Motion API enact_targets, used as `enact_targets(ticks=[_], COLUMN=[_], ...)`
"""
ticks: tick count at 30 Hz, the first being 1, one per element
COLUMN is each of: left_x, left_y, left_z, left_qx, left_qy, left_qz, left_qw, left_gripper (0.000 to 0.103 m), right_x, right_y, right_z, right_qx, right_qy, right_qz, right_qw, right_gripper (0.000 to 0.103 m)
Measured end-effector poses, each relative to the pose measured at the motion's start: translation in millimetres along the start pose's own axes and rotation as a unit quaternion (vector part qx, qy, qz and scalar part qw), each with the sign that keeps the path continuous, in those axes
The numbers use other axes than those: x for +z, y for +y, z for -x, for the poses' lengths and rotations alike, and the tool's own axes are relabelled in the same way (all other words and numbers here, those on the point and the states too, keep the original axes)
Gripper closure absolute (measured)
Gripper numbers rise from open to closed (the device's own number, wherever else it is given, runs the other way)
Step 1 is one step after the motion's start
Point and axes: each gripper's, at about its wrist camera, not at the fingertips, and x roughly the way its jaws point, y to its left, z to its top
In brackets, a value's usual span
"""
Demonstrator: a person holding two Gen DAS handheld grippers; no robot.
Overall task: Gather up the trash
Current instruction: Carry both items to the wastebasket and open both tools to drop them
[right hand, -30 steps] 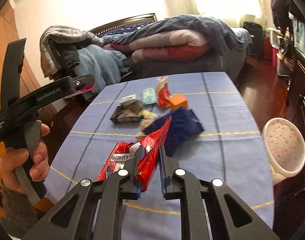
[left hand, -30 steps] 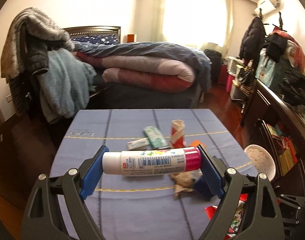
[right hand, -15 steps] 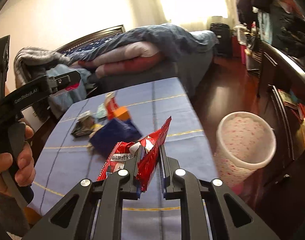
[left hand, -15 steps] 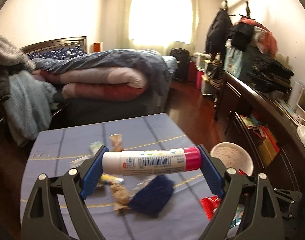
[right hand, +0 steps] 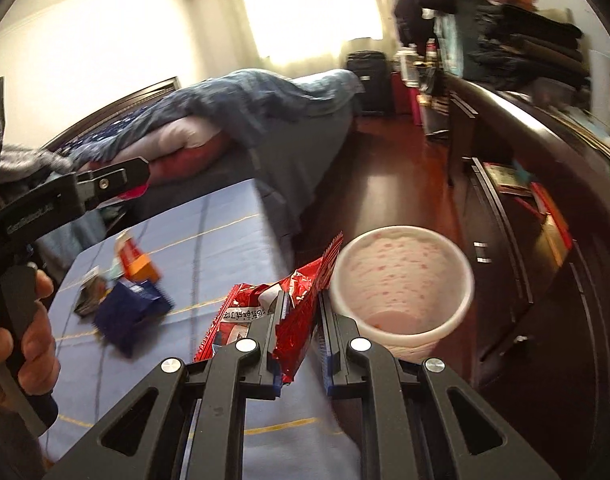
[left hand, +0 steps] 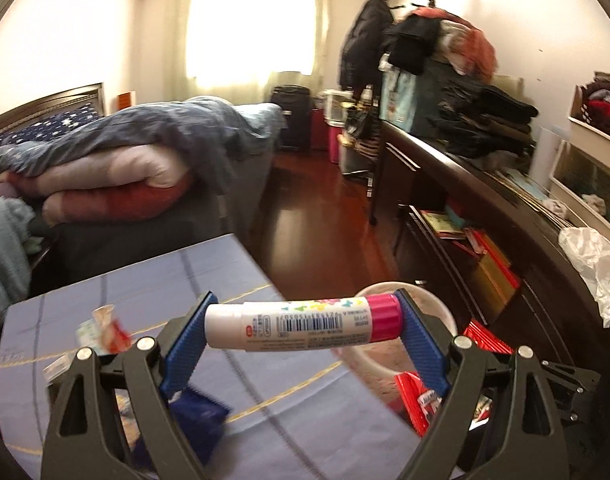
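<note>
Room: bedroom; blue-clothed surface (right hand: 225, 248) beside the bed (left hand: 105, 168), dark floor to its right.
Left gripper (left hand: 303, 326): fingers (left hand: 185, 340) clamped endwise on a glue stick (left hand: 305, 326), white body, pink cap, long axis crosswise, held above the surface edge.
Leftover litter: blue packet (right hand: 129, 312) and orange box (right hand: 141, 266) lie on the surface.
Right gripper (right hand: 301, 320): fingers pinching a red wrapper (right hand: 301, 300), crinkled, upright.
Bin (right hand: 401, 284): white, pink-speckled, open-mouthed, on the floor just right of the wrapper; right gripper likely nearer.

White glue stick (left hand: 301, 322) w/ pink cap; red wrapper (right hand: 301, 300); pink-speckled white bin (right hand: 401, 284).
</note>
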Motion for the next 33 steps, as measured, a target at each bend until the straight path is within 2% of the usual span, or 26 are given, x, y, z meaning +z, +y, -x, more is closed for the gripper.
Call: enact_targets(ticks=[5, 14, 22, 28, 32, 33], left_x=[10.2, 14.8, 13.2, 8.9, 4.8, 4.3], left_y=[-27.8, -67.7, -88.4, -97.5, -101.7, -101.8], left_z=[-26.2, -92.5, -149.4, -197.2, -224.4, -229.1], left_qx=[-0.029, -0.074, -0.082, -0.085, -0.094, -0.093], left_qy=[0.004, 0.047, 0.082, 0.124, 0.150, 0.155], left_qz=[-0.021, -0.031, -0.029, -0.023, -0.022, -0.021], left_qw=[0.9993, 0.9957, 0.9928, 0.9883, 0.9839, 0.9833], left_gripper=[0.016, 0.016, 0.016, 0.015, 0.015, 0.015], right_x=[6.6, 12.9, 13.2, 16.0, 16.0, 15.3], right_y=[-33.2, -75.2, -98.1, -107.4, -108.4, -108.6], right_z=[-9.7, -35.2, -67.1, -103.9, -129.3, -135.1], right_qx=[-0.035, -0.083, -0.109, -0.123, -0.134, -0.135], right_qy=[-0.005, -0.002, 0.008, 0.028, 0.035, 0.035], right_qz=[-0.031, -0.057, -0.066, -0.060, -0.047, -0.046], right_qw=[0.999, 0.995, 0.992, 0.990, 0.989, 0.989], right_gripper=[0.089, 0.089, 0.089, 0.088, 0.081, 0.071])
